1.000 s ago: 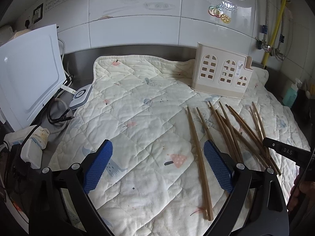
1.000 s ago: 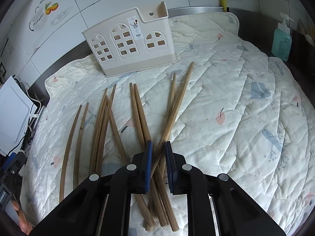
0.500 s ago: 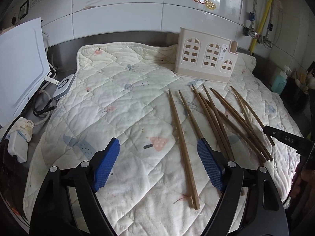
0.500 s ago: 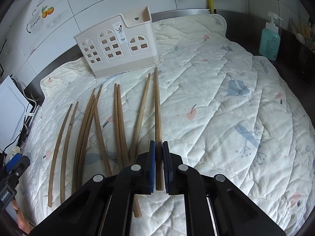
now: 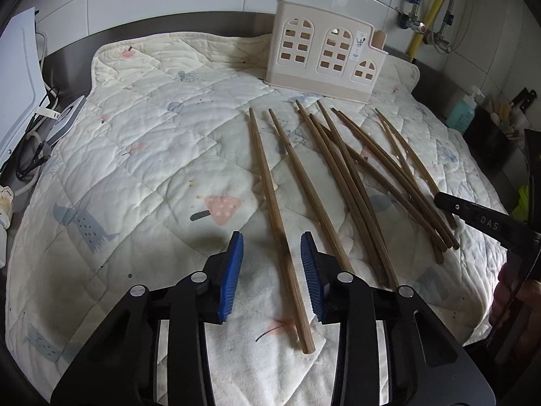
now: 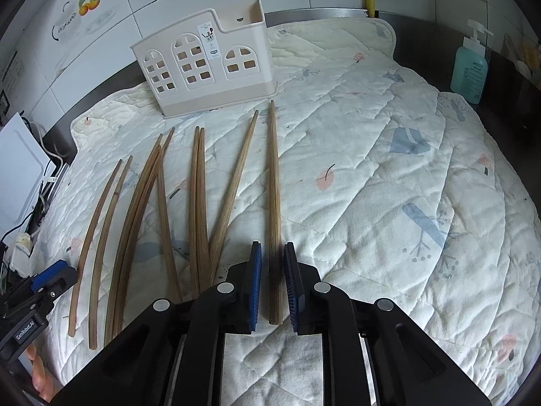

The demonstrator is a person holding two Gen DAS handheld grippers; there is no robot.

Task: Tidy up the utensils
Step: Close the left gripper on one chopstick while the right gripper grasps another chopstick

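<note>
Several long brown chopsticks lie on the quilted mat (image 5: 152, 135) in front of a cream utensil holder (image 5: 324, 54) with arched windows. My left gripper (image 5: 272, 264) hangs low over the leftmost chopstick (image 5: 270, 182). Its jaws are closing with that stick between them, and a gap shows on each side. In the right wrist view my right gripper (image 6: 273, 270) straddles the rightmost chopstick (image 6: 274, 176), which lies flat on the mat (image 6: 372, 169). Its jaws are opening and the pads stand slightly off the stick. The holder (image 6: 206, 67) stands upright at the back.
A teal soap bottle (image 6: 470, 71) stands on the dark counter at the right. A white appliance (image 5: 17, 77), a small adapter (image 5: 64, 118) and cables sit left of the mat. Tiled wall and a yellow pipe (image 5: 436, 6) are behind.
The left gripper came down over the leftmost chopstick and its jaws narrowed around it. The right gripper swung its chopstick straight while shut on it; its pads now stand slightly apart.
</note>
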